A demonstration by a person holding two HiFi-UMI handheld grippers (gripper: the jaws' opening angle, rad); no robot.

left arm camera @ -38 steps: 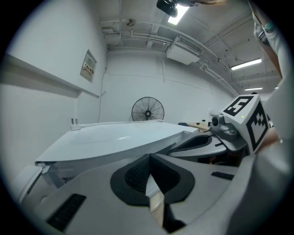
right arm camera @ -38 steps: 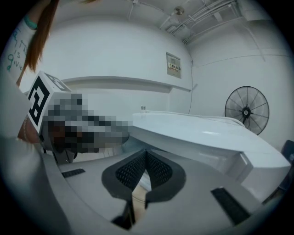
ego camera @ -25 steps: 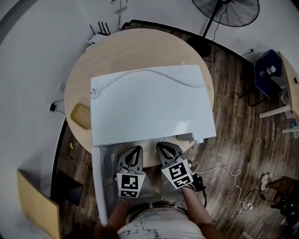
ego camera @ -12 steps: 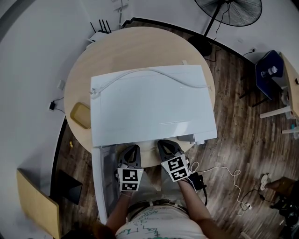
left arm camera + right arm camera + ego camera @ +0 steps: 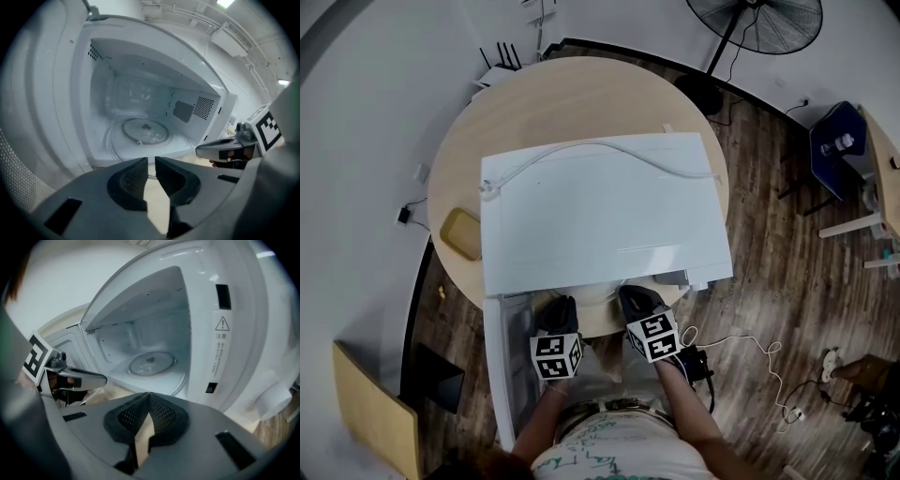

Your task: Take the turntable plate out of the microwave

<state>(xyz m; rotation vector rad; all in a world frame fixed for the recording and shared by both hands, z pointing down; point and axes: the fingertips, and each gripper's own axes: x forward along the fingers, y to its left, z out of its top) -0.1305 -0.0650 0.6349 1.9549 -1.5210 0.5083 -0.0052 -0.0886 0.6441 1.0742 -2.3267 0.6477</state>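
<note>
Glass makes up the turntable plate (image 5: pixel 144 131). It is round, see-through and flat, with a small dark knob in its middle. It lies on the floor inside the microwave (image 5: pixel 600 216), right in the middle, and nothing touches it. The microwave is white and boxy and sits on a round wooden table (image 5: pixel 581 94). Its door (image 5: pixel 502 375) is swung wide open at the front left. Both tongs hang just in front of the microwave's open mouth and point in and down toward the plate. The left gripper (image 5: pixel 151 161) is starting to open, with just a thin gap between its jaws and nothing in it. The right gripper (image 5: pixel 149 394) has its jaws pressed together, tip to tip, and holds nothing.
</note>
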